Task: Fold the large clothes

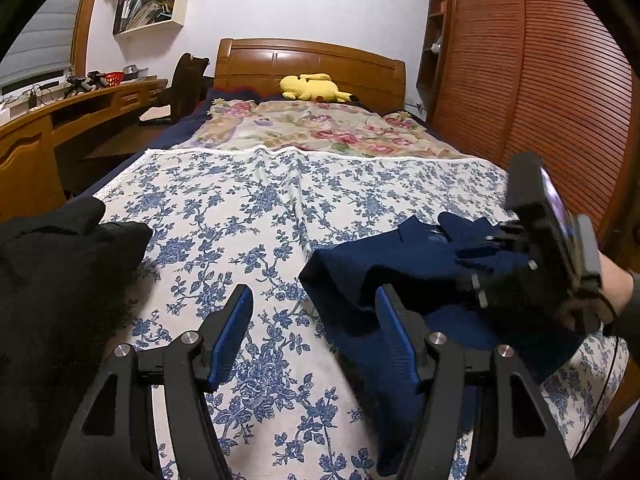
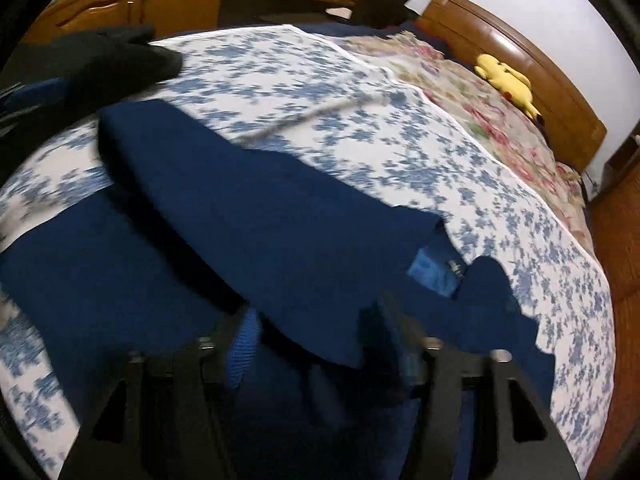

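Navy garment [image 2: 248, 216]: soft, limp knit, partly folded on the floral bedspread [image 1: 248, 208]; likely drapes and sags.
Hold: hem edge or corner.
Left gripper [image 1: 316, 336]: apart, empty.
Right gripper [image 2: 316, 336]: blurred, cloth between fingers; clamp unclear.

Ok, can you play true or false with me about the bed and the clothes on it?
1. The soft yellow plush toy lies by the wooden headboard. True.
2. The dark blue garment hangs on the wardrobe door. False: it lies on the blue-flowered white bedspread.
3. The left gripper has nothing between its fingers. True.
4. The black garment covers the toy. False: it lies far from it.
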